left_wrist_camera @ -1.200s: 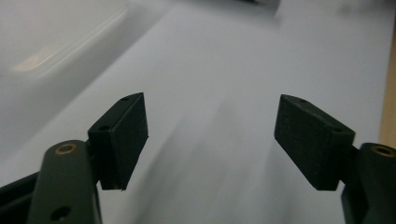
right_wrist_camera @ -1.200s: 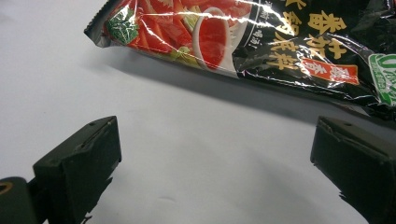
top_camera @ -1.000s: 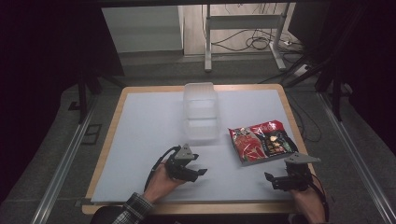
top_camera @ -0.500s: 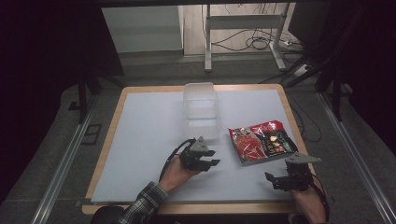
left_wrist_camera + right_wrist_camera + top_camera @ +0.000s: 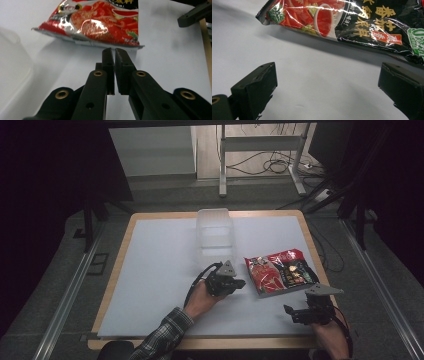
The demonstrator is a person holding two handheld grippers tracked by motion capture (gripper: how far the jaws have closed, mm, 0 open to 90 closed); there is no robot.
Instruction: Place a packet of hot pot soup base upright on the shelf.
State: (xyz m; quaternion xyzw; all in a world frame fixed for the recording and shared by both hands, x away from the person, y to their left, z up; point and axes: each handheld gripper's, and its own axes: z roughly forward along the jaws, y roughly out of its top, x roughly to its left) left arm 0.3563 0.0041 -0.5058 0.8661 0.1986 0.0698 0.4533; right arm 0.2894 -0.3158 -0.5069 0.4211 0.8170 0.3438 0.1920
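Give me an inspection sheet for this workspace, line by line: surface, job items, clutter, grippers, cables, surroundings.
Surface: white mat on a wood-edged table.
Job's things: red and black food packet lying flat at the right; clear plastic container at the middle back.
Clutter: nothing seen.
Grippers: left gripper shut on nothing, jaws just closed, tips short of the packet's edge; right gripper open, nothing between its jaws, packet ahead.
Cables: black cable trailing from the left gripper; loose cables on the floor behind.
Surroundings: dark, metal frame legs behind the table.

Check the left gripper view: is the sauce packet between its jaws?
No: the left gripper has its jaws shut together on nothing, just short of the red sauce packet lying ahead on the table.
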